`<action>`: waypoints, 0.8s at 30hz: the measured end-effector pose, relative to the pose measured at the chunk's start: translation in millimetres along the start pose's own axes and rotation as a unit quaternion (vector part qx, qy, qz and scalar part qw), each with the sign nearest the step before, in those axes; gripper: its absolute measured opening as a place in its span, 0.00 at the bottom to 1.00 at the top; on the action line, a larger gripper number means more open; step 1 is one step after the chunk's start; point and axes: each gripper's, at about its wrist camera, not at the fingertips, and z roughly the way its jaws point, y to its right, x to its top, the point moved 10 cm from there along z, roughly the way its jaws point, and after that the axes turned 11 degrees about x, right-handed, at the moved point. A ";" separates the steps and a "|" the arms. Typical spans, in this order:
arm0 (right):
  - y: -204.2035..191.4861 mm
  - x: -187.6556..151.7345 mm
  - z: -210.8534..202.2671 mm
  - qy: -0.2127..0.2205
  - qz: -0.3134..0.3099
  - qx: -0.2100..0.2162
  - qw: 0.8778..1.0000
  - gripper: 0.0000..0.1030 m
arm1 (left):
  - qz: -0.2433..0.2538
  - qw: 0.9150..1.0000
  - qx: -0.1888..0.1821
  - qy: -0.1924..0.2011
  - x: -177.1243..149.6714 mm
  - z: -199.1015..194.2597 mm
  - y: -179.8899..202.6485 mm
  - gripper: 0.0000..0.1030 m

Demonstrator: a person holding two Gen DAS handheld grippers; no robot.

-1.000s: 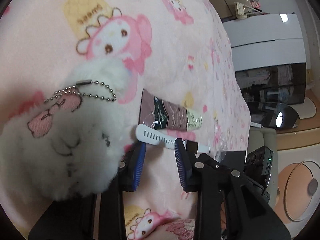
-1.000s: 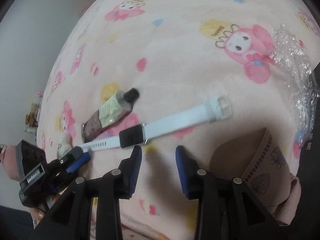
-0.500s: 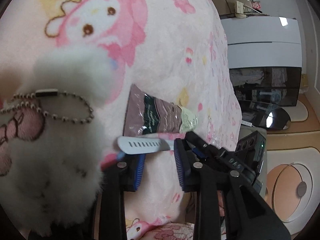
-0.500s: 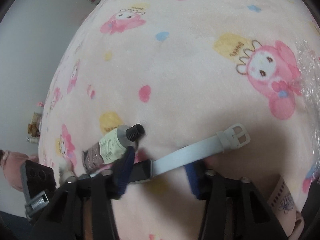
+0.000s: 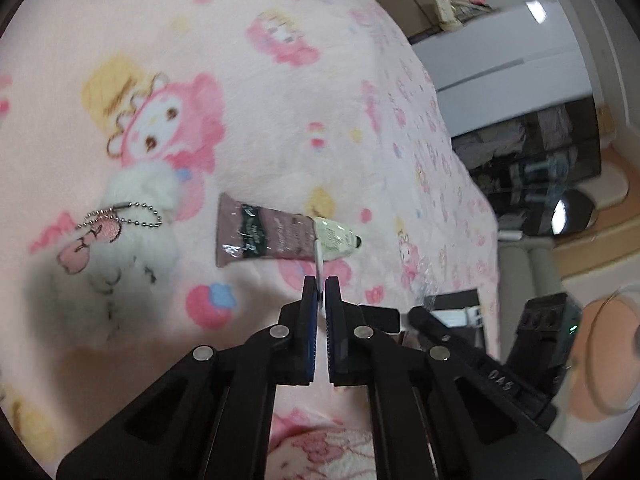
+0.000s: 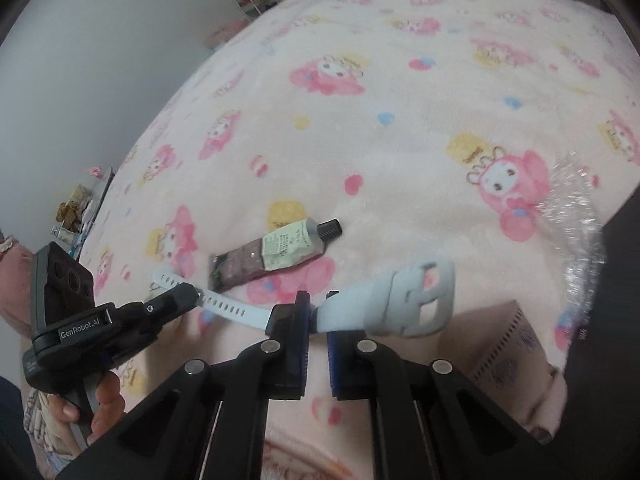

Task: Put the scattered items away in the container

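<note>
A white-strapped watch (image 6: 384, 304) is lifted off the pink blanket, held at both ends. My right gripper (image 6: 317, 308) is shut on the strap beside the black watch face (image 6: 280, 316); the buckle end hangs to its right. My left gripper (image 5: 320, 286) is shut on the strap's perforated tip (image 5: 317, 258), and it shows from the side in the right wrist view (image 6: 192, 292). A brown and cream hand cream tube (image 6: 276, 254) lies just behind the watch; it also shows in the left wrist view (image 5: 280, 236). A white plush keychain (image 5: 116, 248) lies at the left.
A pink patterned blanket (image 6: 400, 120) covers the bed. Crinkled clear plastic (image 6: 576, 216) lies at the right edge beside a dark shape. A beige perforated container (image 6: 516, 352) sits at the lower right. Cabinets and furniture (image 5: 540, 140) stand beyond the bed's edge.
Both grippers have closed on the watch strap and raised it off the blanket. The left view has pulled back from the plush keychain; the watch now hangs between the two grippers.
</note>
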 end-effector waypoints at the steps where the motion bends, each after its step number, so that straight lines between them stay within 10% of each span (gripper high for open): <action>1: -0.4 -1.0 -10.5 0.007 -0.001 0.001 1.000 0.06 | 0.023 1.000 0.016 0.008 -2.5 -7.9 6.2 0.02; 24: 70.0 -56.8 -223.1 0.148 0.067 -0.022 0.986 0.06 | 0.267 0.964 0.008 0.023 -123.1 -44.6 212.3 0.02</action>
